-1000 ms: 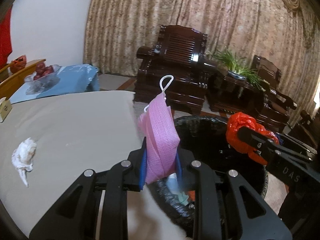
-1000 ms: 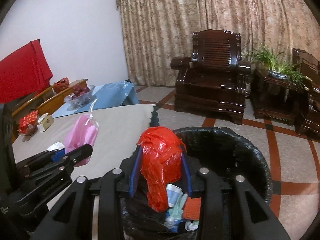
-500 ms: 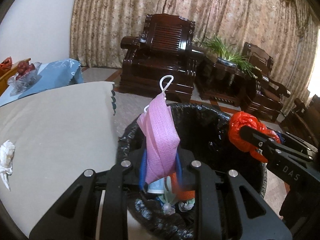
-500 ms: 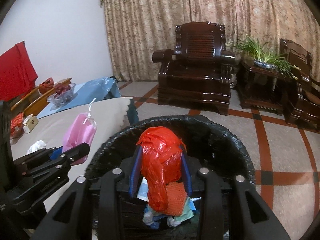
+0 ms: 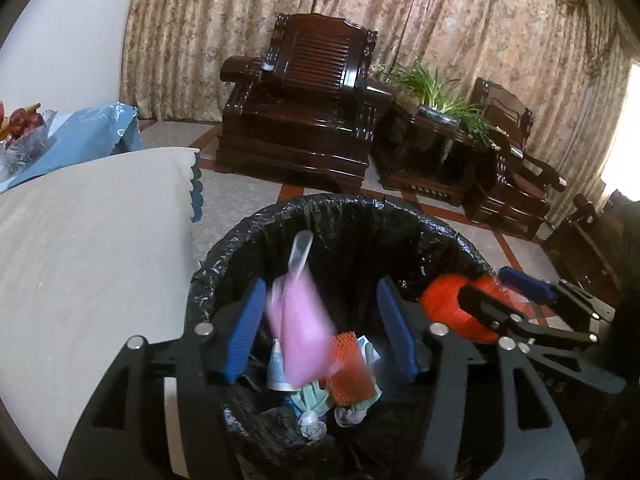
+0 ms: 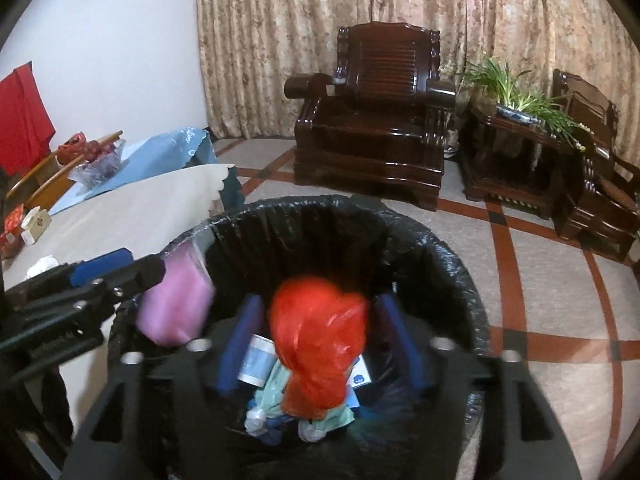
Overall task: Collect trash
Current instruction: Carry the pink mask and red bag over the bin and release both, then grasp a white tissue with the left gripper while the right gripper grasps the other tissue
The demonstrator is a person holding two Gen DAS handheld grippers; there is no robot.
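A black-lined trash bin [image 5: 360,216] [image 6: 460,264] stands beside the table, with several pieces of trash inside. My left gripper [image 5: 320,336] is open above the bin. A pink mesh bag [image 5: 300,336] is blurred between its fingers, falling free; it also shows in the right wrist view [image 6: 176,304]. My right gripper [image 6: 320,344] is open above the bin. A red plastic bag [image 6: 316,340] is blurred between its fingers, dropping loose; it also shows in the left wrist view [image 5: 452,304].
The table with a beige cloth [image 5: 88,232] lies left of the bin. A white crumpled tissue [image 6: 42,264] and small boxes [image 6: 34,224] lie on it. Dark wooden armchairs [image 6: 380,120] and a plant stand [image 6: 516,136] stand beyond on the tiled floor.
Both grippers have opened over the bin. The pink mesh bag and the red plastic bag have left the fingers and are dropping. Both grippers moved further over the bin.
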